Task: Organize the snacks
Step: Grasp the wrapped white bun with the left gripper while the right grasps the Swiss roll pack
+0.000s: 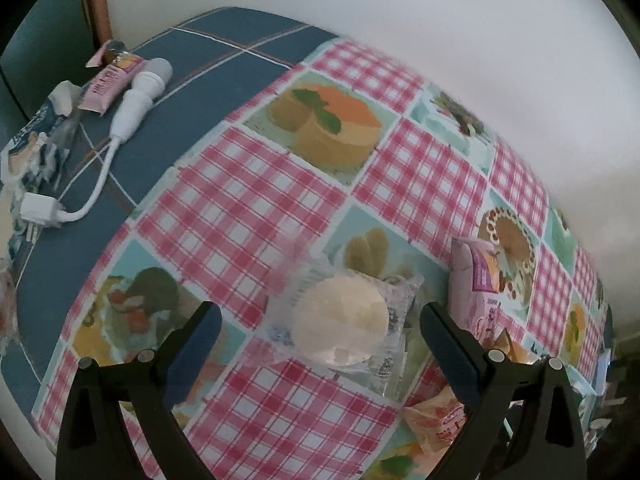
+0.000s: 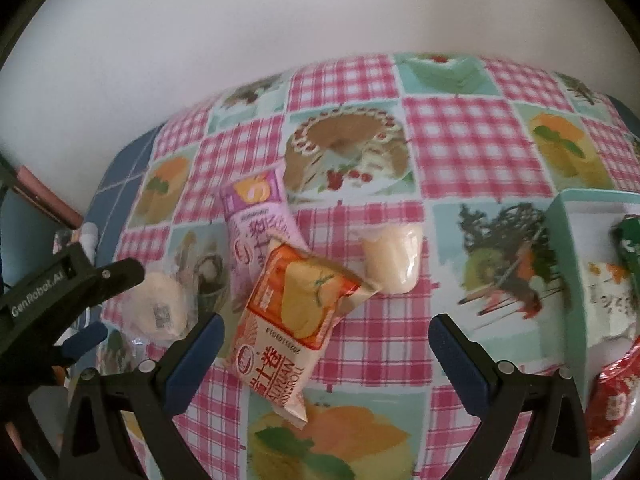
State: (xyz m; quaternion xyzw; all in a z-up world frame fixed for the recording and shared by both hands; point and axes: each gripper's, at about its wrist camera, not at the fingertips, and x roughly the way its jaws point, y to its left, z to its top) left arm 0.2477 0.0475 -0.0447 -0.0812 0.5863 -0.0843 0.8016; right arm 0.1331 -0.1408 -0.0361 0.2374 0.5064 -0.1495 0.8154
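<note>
Right now, through my left wrist camera, my left gripper is spread wide, holding nothing, with a round pale cake in clear wrap lying on the table just between and ahead of its two fingers. A purple packet lies near it to the right, and the corner of an orange packet shows low down by the right finger. Far off on the blue cloth sit a pink tube and a white plug with its cable — not snacks, so I leave them.

From the right wrist camera, my right gripper is also spread and empty. The orange packet lies between its fingers, one end resting on the purple packet. A second pale cake sits just beyond, touching the orange packet's far corner. At the right edge is a tray with a green pack and a red pack in it; I take that as the place snacks go.

I judge this as the reach-and-grasp step, with several snacks still loose. Next, each gripper must come down around its snack and pinch gently — the wrap is slippery and the cake soft — then carry it to the tray.
</note>
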